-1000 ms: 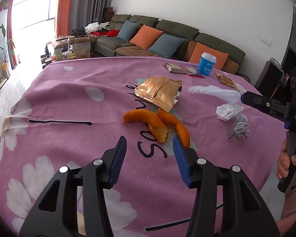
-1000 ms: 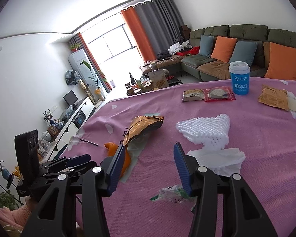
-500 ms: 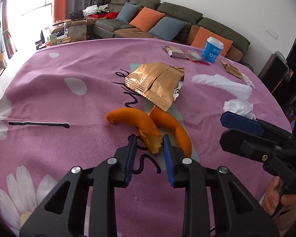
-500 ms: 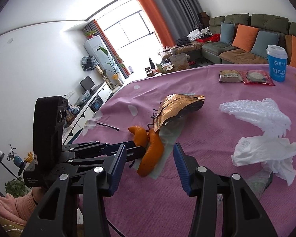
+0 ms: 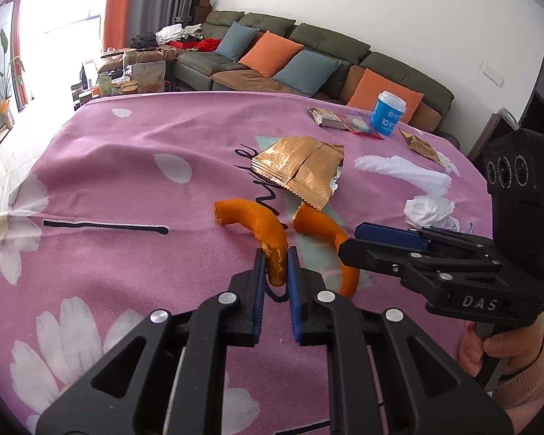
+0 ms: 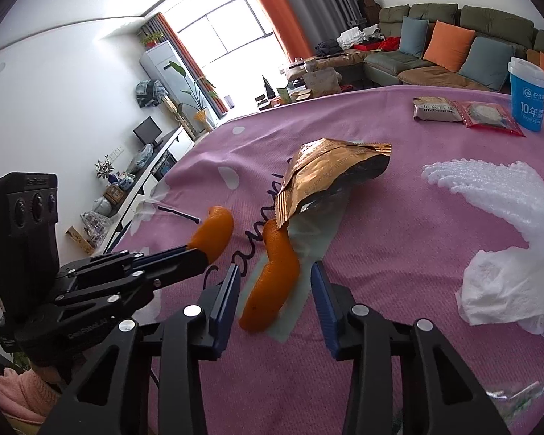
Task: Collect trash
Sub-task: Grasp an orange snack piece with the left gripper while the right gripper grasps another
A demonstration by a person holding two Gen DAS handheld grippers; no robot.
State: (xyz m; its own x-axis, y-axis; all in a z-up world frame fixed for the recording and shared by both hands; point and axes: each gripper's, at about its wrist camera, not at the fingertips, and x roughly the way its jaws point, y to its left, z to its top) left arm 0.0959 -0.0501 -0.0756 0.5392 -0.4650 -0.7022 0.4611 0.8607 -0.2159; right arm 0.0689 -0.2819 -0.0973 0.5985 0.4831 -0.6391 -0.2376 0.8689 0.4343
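Note:
Two orange peels lie on the purple flowered cloth [image 5: 127, 166]. My left gripper [image 5: 274, 264] is shut on the near end of the left peel [image 5: 257, 223]; the right wrist view shows this peel [image 6: 214, 232] in the left gripper's fingers. My right gripper [image 6: 275, 282] is open, with its fingers either side of the second peel [image 6: 272, 282], which also shows in the left wrist view [image 5: 322, 228]. A gold foil wrapper [image 5: 301, 172] lies just behind the peels.
White foam netting [image 6: 489, 188] and a crumpled tissue [image 6: 515, 290] lie to the right. A blue paper cup [image 5: 388, 113], two snack packets [image 6: 468, 113] and a small brown packet [image 5: 419, 144] sit at the far side. A clear plastic scrap [image 6: 515, 395] lies near the right edge.
My left gripper moved forward and closed on the left peel. My right gripper swung left from the tissue and netting and now straddles the second peel, still open.

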